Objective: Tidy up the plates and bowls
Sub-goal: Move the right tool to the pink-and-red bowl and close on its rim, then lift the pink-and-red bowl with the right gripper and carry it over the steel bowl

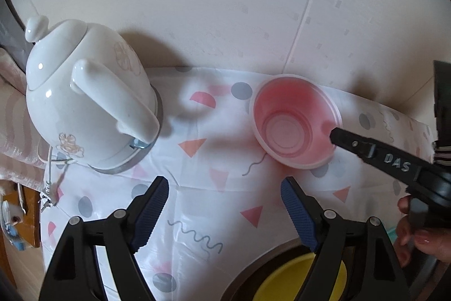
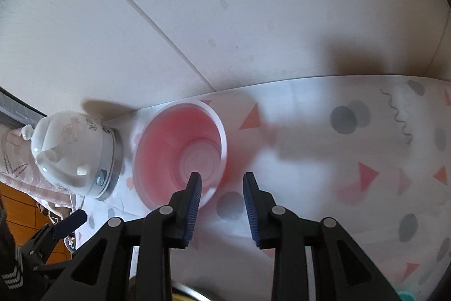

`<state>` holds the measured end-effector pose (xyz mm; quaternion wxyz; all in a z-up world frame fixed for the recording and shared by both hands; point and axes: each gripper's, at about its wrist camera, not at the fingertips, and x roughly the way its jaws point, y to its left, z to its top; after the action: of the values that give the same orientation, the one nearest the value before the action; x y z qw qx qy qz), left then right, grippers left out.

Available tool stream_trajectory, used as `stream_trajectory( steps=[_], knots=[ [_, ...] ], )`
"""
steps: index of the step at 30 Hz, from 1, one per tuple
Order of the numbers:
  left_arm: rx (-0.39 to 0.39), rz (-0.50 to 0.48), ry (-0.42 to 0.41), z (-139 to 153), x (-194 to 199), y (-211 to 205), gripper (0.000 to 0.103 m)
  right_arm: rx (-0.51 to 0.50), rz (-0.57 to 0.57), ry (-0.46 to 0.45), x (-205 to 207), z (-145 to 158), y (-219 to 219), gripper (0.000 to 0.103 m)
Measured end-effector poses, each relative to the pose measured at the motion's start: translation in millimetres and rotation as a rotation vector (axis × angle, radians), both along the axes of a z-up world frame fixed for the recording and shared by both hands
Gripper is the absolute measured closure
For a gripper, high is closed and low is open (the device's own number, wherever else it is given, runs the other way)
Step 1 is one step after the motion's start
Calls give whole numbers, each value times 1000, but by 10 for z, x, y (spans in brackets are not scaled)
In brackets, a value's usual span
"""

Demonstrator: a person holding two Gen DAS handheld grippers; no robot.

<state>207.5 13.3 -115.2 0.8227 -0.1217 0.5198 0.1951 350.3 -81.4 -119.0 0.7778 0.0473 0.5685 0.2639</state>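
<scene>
Translucent pink bowl (white-rimmed) sits upright, seemingly empty.

1. Wall: cream, with a faint geometric relief pattern and vertical panel seams.
2. Counter: covered by a glossy white cloth printed with grey dots, pink triangles and grey squiggles; it abuts the wall.
3. Wooden furniture: orange-brown, at the counter's left edge.
4. Light: strong, casting hard shadows on wall and cloth.
</scene>
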Motion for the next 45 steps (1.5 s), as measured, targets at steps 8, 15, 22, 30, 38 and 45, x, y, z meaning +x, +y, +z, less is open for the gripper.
stream_trajectory(
  steps=[8, 15, 22, 30, 38, 45],
  knots=[
    [8, 14, 5, -41, 103, 52, 21, 8, 19, 45, 87, -225, 110, 73],
    [4, 14, 7, -85, 202, 49, 21, -2, 70, 27, 56, -303, 132, 85],
    [-10, -4, -21, -117, 350, 42, 21, 0, 61, 23, 46, -373, 107, 89],
    [-33, -56, -4, -220, 539, 2, 47, -11, 53, 33, 38, -495, 145, 92],
    [-37, -119, 16, -329, 672, -61, 78, -6, 50, 35, 40, -530, 237, 92],
    [-82, -139, 29, -412, 666, -82, 95, 4, 55, 30, -2, -522, 194, 93]
  ],
)
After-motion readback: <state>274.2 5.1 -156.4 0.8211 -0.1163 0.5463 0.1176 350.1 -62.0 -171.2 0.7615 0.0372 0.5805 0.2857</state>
